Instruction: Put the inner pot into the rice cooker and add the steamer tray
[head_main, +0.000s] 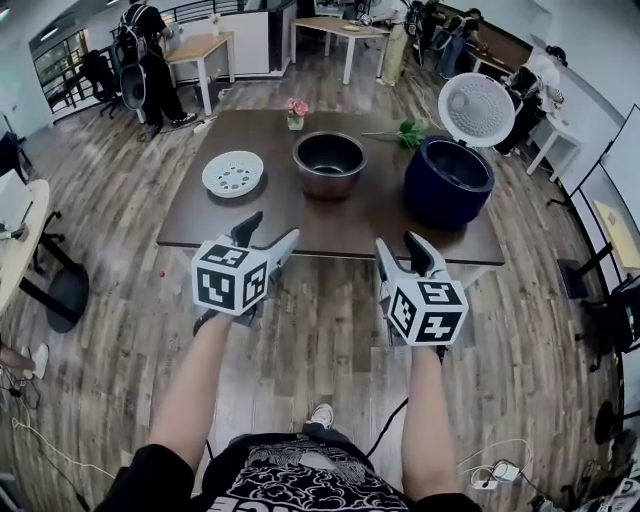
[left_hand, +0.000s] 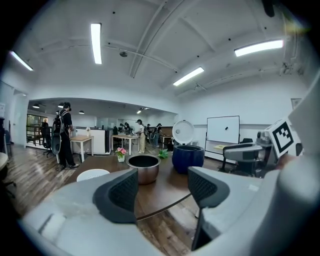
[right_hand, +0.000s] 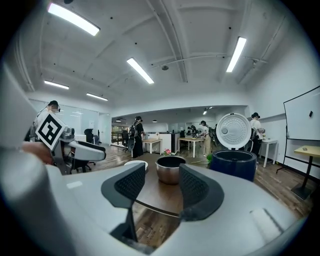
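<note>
Nearest, over the wooden floor (head_main: 300, 335) and just short of the worktop (head_main: 340, 228) edge: left gripper (head_main: 271, 229), pointing forward, fingers spread with nothing between them. Confirmed in the left gripper view (left_hand: 162, 189): a clear gap, only worktop and floor beyond the dark ribbed pads. Alongside and well apart from it: right gripper (head_main: 397, 243), likewise pointing at the worktop, fingers parted and pinching nothing. Same open gap in the right gripper view (right_hand: 161, 185). Both short of the things on the worktop, touching none.

Further on, toward the left of the dark brown worktop: white perforated steamer tray (head_main: 233, 174) (left_hand: 92, 174) (right_hand: 136, 163), lying flat. Near the middle, apart from the tray: metal inner pot (head_main: 329, 163) (left_hand: 143, 167) (right_hand: 170, 169), upright, standing on the worktop outside the cooker. To the right, near the pot but not touching: dark blue rice cooker (head_main: 448, 180) (left_hand: 188, 157) (right_hand: 233, 164), cavity open, white lid (head_main: 476, 110) (left_hand: 183, 132) (right_hand: 232, 131) raised behind it.

At the far edge, behind the pot: small vase of pink flowers (head_main: 296, 113) (left_hand: 120, 154). Beside that, a green leafy sprig (head_main: 405, 132) lying flat.

Beyond the worktop: a person with a backpack (head_main: 148, 60) standing by a light wooden table (head_main: 200, 47). Off to the right, a whiteboard (left_hand: 223, 129).
</note>
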